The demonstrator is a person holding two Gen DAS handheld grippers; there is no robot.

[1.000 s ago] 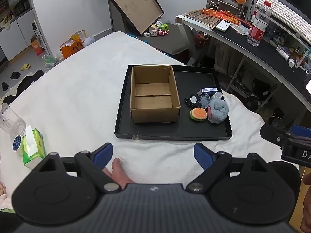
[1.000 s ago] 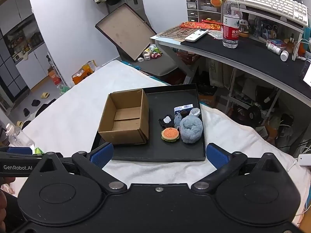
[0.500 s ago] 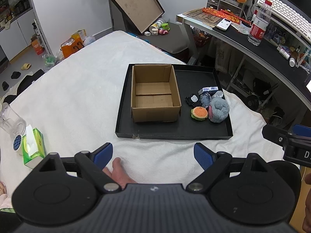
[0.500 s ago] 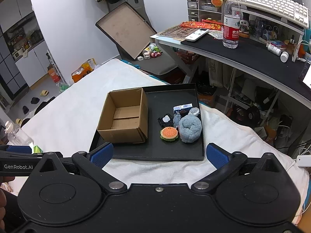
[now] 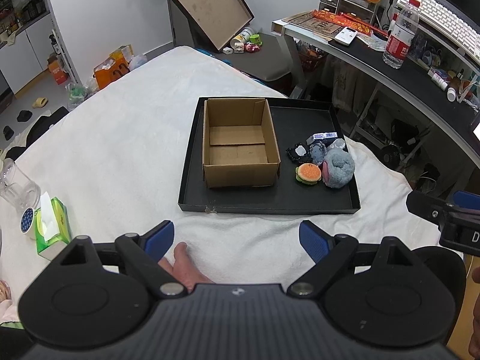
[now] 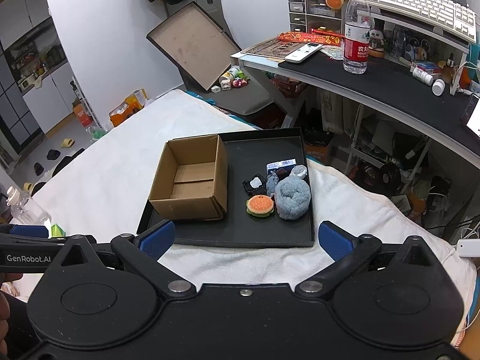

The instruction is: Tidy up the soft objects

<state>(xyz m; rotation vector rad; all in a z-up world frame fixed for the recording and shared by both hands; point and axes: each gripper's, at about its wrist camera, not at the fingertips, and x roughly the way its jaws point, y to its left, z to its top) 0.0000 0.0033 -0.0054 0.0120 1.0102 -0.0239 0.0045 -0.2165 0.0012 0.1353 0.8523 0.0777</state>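
Both tongs are spread wide and hold nothing. The left tongs (image 5: 237, 237) hover over the white towel (image 5: 126, 150) just short of the black tray (image 5: 270, 202), and the right tongs (image 6: 246, 237) hover at the tray's near edge. Compared with 1 second ago, both views have shifted only slightly toward the tray, and nothing on it has moved.

The tray lies on the towel-covered bed. On its left half stands an open cardboard box (image 5: 240, 147) with nothing inside but its bottom flaps. On the right half, well apart from both tongs, the soft things sit in 1 cluster: an orange burger plush (image 5: 308, 173) just beside the box's near right corner, a fluffy grey-blue plush (image 5: 339, 168) touching it on the right, and behind them a small black frilled item (image 5: 298, 153), a smaller grey plush (image 5: 318, 151) and a little blue and white carton (image 5: 324, 136).

To the left on the bed, a green tissue pack (image 5: 52, 228) stands near a clear bottle (image 5: 18, 184).
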